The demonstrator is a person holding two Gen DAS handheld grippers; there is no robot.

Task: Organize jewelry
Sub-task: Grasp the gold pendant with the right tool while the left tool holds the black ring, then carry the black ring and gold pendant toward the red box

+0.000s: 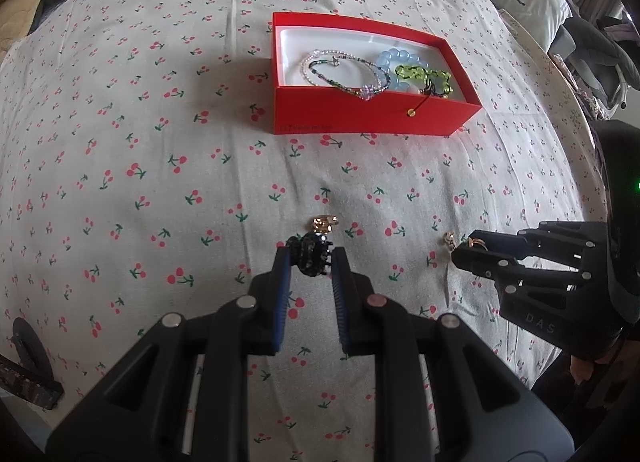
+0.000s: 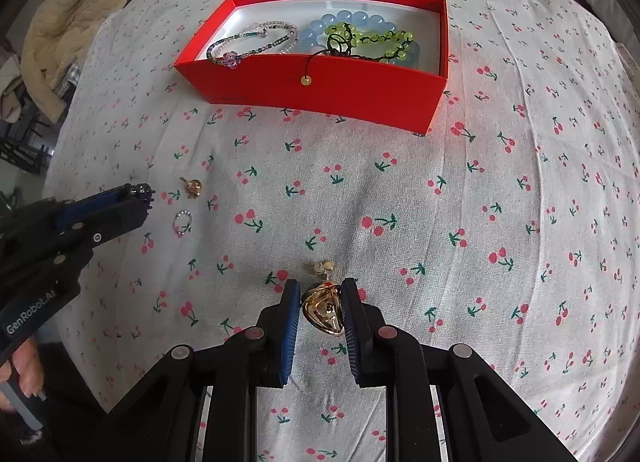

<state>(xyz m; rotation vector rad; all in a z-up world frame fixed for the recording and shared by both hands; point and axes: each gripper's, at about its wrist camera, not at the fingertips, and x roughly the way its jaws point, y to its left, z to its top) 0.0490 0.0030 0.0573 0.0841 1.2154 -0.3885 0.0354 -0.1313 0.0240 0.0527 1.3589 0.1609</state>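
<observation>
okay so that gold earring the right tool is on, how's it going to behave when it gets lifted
The gold earring looks like hollow, glossy metal, so it is probably light and stiff. Its smooth curved faces sit between the right tool's ribbed pads, so it could twist or slip. A small piece lies just beyond it; whether they are joined is unclear.

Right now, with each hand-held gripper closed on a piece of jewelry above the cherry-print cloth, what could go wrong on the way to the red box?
1. The gold earring sits between the right hand-held gripper pads by its edges, so it may slip out.
2. The black beaded piece is held only at the left hand-held gripper tips.
3. The red box already holds tangled bracelets; a cord hangs over its wall.
</observation>
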